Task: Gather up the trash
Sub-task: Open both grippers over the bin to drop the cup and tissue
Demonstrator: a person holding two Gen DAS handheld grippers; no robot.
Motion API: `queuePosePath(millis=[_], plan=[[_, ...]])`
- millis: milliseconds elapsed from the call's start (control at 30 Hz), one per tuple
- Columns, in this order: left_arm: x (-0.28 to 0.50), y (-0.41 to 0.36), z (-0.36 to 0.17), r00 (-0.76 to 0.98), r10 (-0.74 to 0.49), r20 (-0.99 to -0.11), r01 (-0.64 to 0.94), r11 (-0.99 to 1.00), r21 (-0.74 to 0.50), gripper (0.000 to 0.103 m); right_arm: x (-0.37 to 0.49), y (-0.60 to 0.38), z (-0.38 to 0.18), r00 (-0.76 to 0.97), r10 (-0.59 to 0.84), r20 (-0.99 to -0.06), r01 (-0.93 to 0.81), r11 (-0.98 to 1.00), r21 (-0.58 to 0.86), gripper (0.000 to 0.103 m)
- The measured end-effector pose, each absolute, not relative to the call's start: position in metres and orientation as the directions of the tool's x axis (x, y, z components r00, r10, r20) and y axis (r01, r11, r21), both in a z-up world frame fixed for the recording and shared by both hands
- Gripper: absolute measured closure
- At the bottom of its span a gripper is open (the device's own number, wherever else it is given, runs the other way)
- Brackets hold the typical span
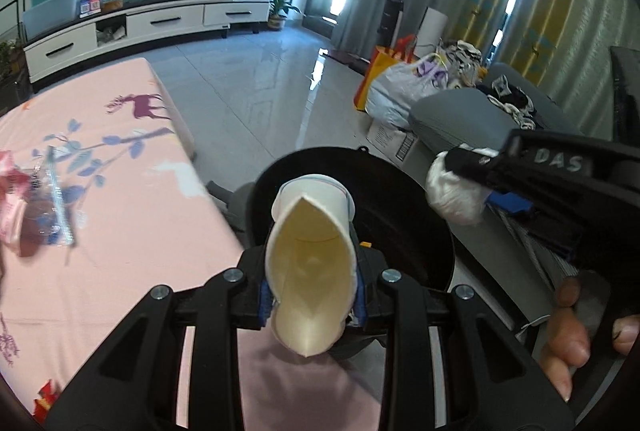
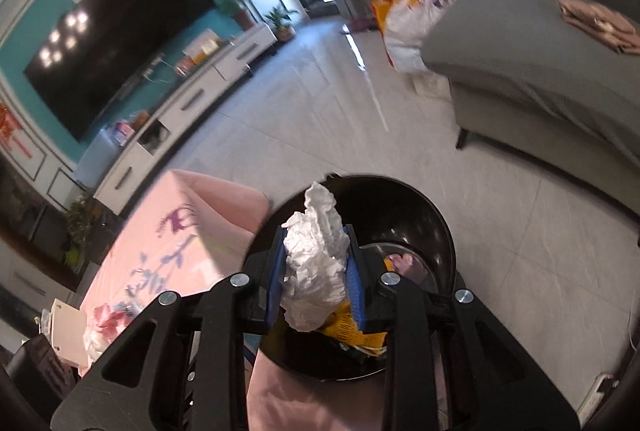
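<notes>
My left gripper is shut on a squashed white paper cup, held over the near rim of a black round trash bin. My right gripper is shut on a crumpled white tissue, held above the same bin. In the left wrist view the right gripper comes in from the right, with the tissue over the bin's right rim. Yellow and pink trash lies inside the bin.
A table with a pink deer-print cloth stands left of the bin and holds plastic wrappers. A grey sofa is on the right, with bags beside it. A TV cabinet lines the far wall across the tiled floor.
</notes>
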State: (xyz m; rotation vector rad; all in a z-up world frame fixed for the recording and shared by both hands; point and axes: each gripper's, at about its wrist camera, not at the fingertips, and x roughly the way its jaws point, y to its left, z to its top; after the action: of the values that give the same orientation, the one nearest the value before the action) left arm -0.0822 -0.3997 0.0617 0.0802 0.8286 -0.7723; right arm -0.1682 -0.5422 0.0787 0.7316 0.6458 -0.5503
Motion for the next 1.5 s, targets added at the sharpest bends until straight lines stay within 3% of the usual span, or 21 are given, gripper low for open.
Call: queuePosePath(millis=[367,1133,1333,1500], plan=[[-0.067,-0.425,0.035,0.262,-0.629,-0.732,0.638,0.682,-0.358,0.072,-0.161,-0.562,0.049,0.503,-0.299,-0.811,0.782,0.557,0.280,0.074],[-0.060,-0.444,0.021,0.194,-0.642,-0.742,0.604,0.674,-0.425,0.070,-0.155,-0.570,0.034,0.430,-0.292,-0.855,0.805,0.553,0.215,0.073],[-0.058,-0.439,0.025,0.174,-0.673,-0.719,0.600,0.651,-0.464,0.052,-0.156,-0.570,0.035,0.428,-0.302,-0.852,0.809,0.548,0.212,0.062],[-0.061,-0.425,0.042,0.228,-0.681,-0.696,0.609,0.657,-0.443,0.033,-0.160,-0.566,0.044,0.450,-0.315,-0.836,0.809,0.540,0.231,0.043]])
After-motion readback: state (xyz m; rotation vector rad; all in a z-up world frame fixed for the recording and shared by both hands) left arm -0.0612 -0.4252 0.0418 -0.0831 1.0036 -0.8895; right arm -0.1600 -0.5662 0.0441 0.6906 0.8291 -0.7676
